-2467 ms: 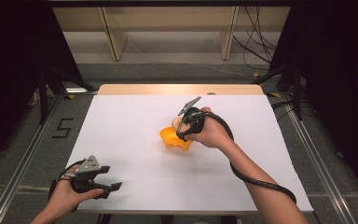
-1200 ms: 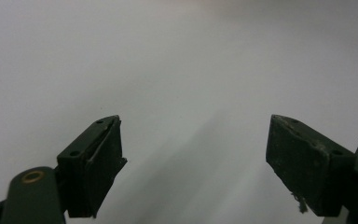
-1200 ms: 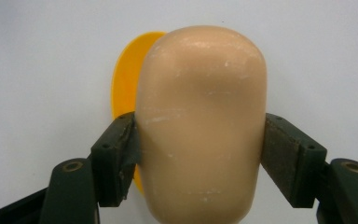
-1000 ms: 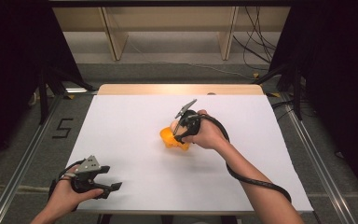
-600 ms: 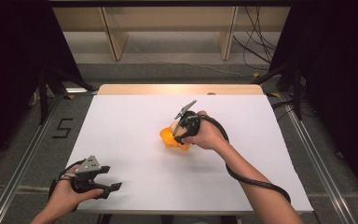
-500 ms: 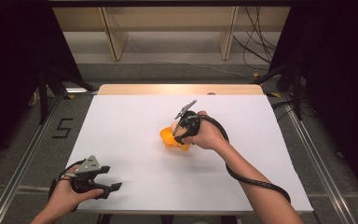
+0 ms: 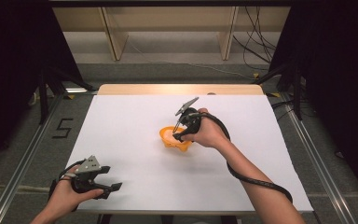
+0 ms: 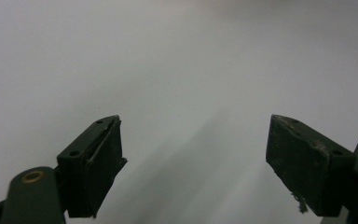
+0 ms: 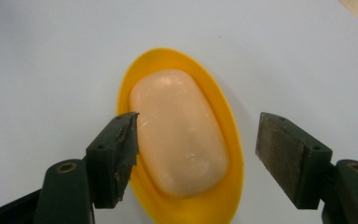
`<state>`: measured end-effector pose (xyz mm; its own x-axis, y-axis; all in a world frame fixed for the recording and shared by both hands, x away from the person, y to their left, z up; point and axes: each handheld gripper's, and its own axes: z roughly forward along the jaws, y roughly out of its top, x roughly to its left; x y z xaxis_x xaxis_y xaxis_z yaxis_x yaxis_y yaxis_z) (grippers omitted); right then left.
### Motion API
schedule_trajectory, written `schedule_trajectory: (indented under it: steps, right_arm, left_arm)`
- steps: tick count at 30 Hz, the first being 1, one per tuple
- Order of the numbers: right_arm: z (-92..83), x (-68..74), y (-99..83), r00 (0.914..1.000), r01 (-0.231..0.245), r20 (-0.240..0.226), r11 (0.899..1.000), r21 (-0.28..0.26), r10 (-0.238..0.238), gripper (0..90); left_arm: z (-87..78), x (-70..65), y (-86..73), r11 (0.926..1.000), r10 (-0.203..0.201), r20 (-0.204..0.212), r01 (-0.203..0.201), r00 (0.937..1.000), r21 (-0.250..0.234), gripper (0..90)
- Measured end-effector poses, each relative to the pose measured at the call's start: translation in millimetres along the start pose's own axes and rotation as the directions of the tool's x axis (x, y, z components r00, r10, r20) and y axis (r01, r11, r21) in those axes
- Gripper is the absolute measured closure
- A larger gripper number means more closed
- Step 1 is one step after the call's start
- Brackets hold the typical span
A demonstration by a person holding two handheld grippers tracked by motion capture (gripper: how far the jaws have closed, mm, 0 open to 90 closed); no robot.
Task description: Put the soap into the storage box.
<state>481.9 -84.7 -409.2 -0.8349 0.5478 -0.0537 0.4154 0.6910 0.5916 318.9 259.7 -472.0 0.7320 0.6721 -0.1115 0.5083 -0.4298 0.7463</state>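
Note:
A pale peach bar of soap lies in an oval yellow dish on the white table. My right gripper hovers over it with the soap between its jaws; the jaws have just been opening. The right pad stands clear of the dish, while the left pad sits at the soap's edge without pressing. From above, the dish lies mid-table under the right gripper. My left gripper rests at the front left, open, with only bare table between its pads.
The white table sheet has a wooden strip along its far edge. Metal rails run along both sides. The right gripper's cable loops over the table beside the forearm.

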Motion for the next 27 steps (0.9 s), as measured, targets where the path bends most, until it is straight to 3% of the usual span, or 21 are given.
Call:
schedule_trajectory:
  steps: [2, 9, 15, 19, 20, 26, 27]
  right_arm:
    - [-1.8, 2.0, -0.6, 0.9995, -0.032, -0.003, 0.999, 0.01, 0.032, 30.7]
    - [-6.6, 1.8, -7.6, 0.9996, -0.026, 0.011, 1.0, -0.002, 0.026, 30.9]
    - [-18.5, 1.8, -17.4, 0.9989, -0.042, 0.019, 0.999, -0.006, 0.042, 30.9]
    - [-28.5, 4.1, -30.0, 0.9973, -0.067, 0.031, 0.998, -0.008, 0.067, 30.9]
    - [-30.6, 3.9, -32.5, 0.9977, -0.06, 0.03, 0.998, -0.01, 0.061, 30.9]
    - [-43.9, 5.0, -52.4, 0.9957, -0.081, 0.044, 0.997, -0.016, 0.081, 31.0]
    - [-45.0, 4.1, -55.8, 0.9969, -0.062, 0.048, 0.998, -0.015, 0.063, 31.1]
  left_arm:
    - [0.4, -0.1, -0.1, 1.0, -0.002, 0.002, 0.002, 1.0, 0.0, 18.2]
    - [-0.2, -0.3, -0.4, 0.9998, -0.016, -0.001, 0.016, 0.9999, 0.006, 18.2]
    - [0.7, -0.3, -0.5, 1.0, -0.005, -0.001, 0.005, 1.0, -0.003, 18.2]
    - [-0.6, 0.6, -0.6, 0.9998, -0.002, -0.003, 0.002, 1.0, 0.019, 18.2]
    - [-1.0, 1.5, -0.3, 0.9996, 0.018, -0.005, -0.017, 0.9998, 0.021, 18.2]
    - [-0.2, 1.5, -0.5, 0.9997, 0.014, -0.012, -0.014, 0.9998, 0.021, 18.2]
    - [0.3, 0.7, -0.7, 0.9999, 0.005, -0.005, -0.005, 1.0, 0.013, 18.2]
